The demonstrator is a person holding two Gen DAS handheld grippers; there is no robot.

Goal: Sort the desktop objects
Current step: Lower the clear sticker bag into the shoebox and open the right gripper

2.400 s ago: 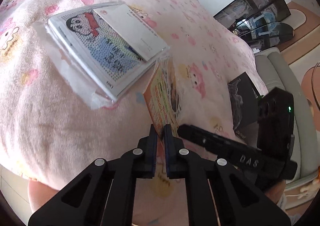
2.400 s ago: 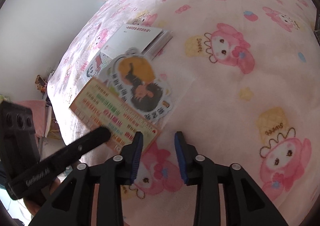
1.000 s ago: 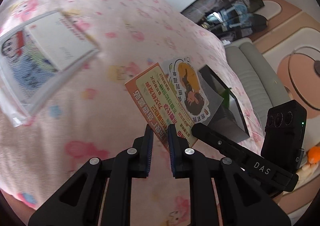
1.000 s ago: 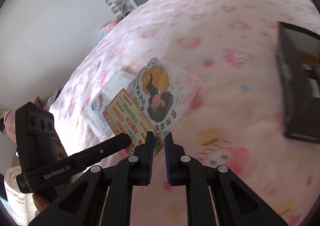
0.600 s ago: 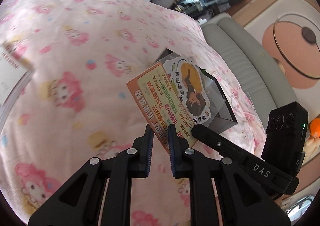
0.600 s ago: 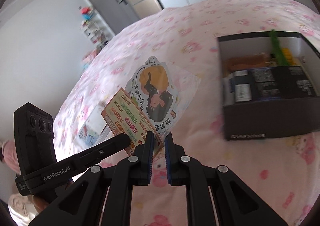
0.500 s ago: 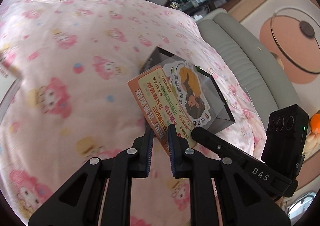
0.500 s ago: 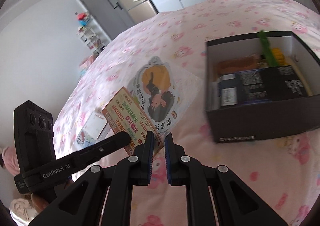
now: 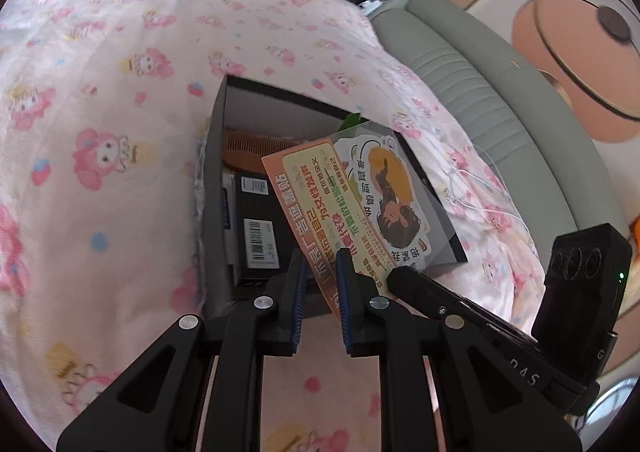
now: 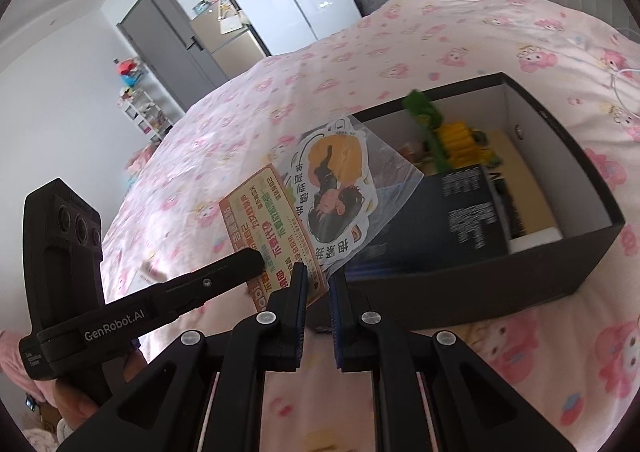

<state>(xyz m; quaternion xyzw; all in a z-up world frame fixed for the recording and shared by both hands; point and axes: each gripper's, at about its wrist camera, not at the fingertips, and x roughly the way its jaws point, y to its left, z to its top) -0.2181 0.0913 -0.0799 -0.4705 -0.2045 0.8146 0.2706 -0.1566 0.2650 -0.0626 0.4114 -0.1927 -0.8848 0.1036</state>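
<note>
In the left wrist view, the left tool [image 9: 321,272] is seen pinching the lower edge of an orange card [image 9: 320,208], which is carried together with a character sticker [image 9: 386,194] in a clear sleeve; the flat items are held up in the air, just above the open black box [image 9: 214,188] on the pink cartoon-print bed cover [image 9: 100,132], presumably so that they can be lowered inside with the other sorted things. A comb [image 9: 256,150] and a dark packet with a barcode [image 9: 260,236] are already lying in the box. The right tool's finger [image 9: 424,286] is seen touching the card's lower right corner, so the thin sheet is steadied from two sides (a sensible hold for something this floppy). In the right wrist view, the right tool [image 10: 318,290] is closed to a narrow gap on the card's near corner [image 10: 272,228], while the left tool's finger [image 10: 224,272] is pressed on the card's left part. The card is printed with green and red characters on a yellow panel; the sticker [image 10: 332,188] shows a dark-haired figure on an orange disc. Green and yellow items [image 10: 444,136] and a dark booklet [image 10: 460,212] are visible inside the box [image 10: 520,284].
</note>
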